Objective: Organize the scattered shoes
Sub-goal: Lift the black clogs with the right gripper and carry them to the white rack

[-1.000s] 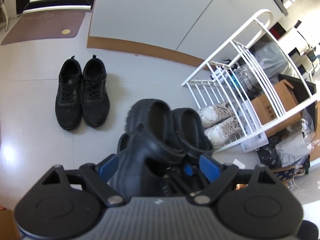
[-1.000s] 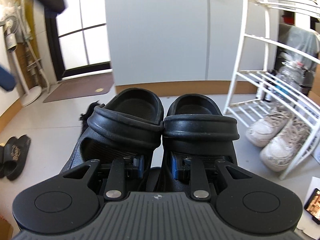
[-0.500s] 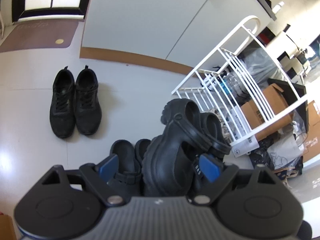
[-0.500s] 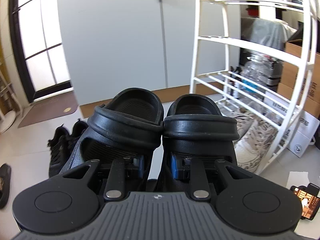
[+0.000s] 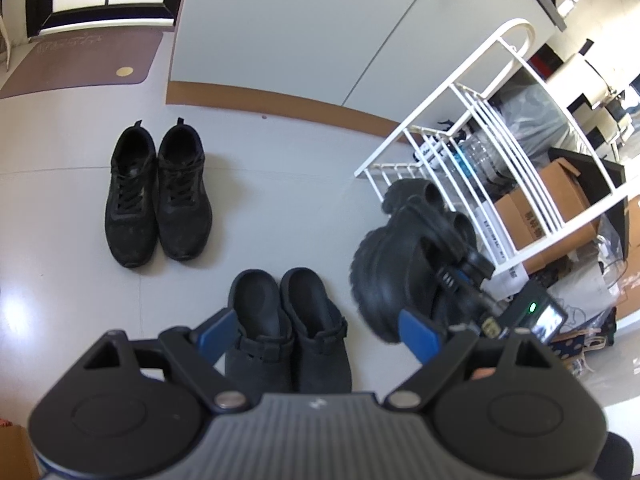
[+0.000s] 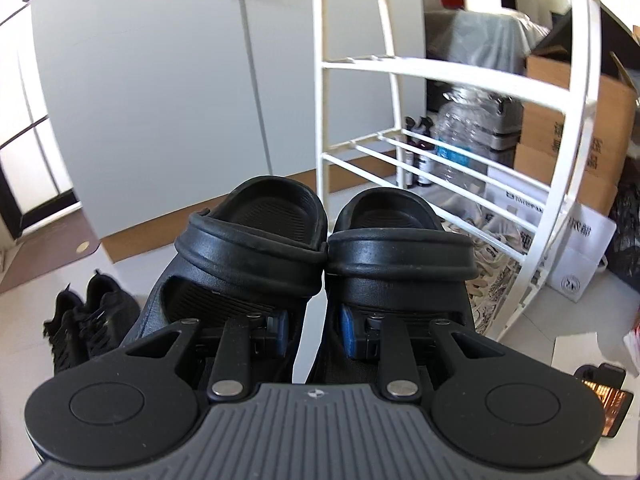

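The right gripper [image 6: 312,330] is pinching two black clogs [image 6: 324,248] beside the rack [image 6: 440,68], while the left gripper [image 5: 320,330] is hanging spread, holding nothing.

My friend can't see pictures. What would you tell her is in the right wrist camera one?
The right gripper is shut on a pair of black clogs, holding them side by side in front of a white wire shoe rack. Pale sneakers lie under the rack's lowest shelf, and black lace-up sneakers sit on the floor to the left.
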Action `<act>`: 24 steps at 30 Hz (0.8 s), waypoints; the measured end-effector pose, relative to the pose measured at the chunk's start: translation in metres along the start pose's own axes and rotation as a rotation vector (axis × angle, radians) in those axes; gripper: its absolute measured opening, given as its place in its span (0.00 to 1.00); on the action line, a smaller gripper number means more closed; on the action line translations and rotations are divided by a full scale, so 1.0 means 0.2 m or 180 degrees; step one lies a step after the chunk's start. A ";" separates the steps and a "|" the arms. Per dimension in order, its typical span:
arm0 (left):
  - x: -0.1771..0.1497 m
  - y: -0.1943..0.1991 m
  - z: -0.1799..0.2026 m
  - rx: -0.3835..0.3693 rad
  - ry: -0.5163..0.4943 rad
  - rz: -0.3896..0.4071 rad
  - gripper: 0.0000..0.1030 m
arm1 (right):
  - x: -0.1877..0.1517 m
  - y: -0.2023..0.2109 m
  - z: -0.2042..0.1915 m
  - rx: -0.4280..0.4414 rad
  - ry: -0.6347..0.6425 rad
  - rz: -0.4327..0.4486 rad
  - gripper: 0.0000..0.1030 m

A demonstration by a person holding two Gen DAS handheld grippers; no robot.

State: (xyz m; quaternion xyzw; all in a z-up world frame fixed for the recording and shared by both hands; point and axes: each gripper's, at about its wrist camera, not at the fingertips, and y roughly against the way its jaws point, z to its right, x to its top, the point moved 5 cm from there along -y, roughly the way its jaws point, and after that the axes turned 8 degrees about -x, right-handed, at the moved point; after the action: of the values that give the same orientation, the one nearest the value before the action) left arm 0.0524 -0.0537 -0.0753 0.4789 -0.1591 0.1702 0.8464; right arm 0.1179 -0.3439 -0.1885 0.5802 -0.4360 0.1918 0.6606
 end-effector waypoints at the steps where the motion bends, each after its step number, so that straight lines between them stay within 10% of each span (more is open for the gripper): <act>1: 0.00 -0.01 -0.02 0.0023 0.0009 -0.0016 0.87 | 0.01 -0.04 0.02 -0.0017 -0.0052 -0.0006 0.27; 24: 0.03 -0.11 -0.09 0.0064 0.0097 -0.0193 0.87 | 0.32 -0.40 0.21 -0.0429 -0.0255 0.0160 0.27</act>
State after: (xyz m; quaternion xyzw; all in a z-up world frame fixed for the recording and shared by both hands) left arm 0.0683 -0.0472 -0.0982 0.4892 -0.1299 0.1533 0.8487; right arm 0.1984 -0.4194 -0.1871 0.5305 -0.4884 0.1553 0.6752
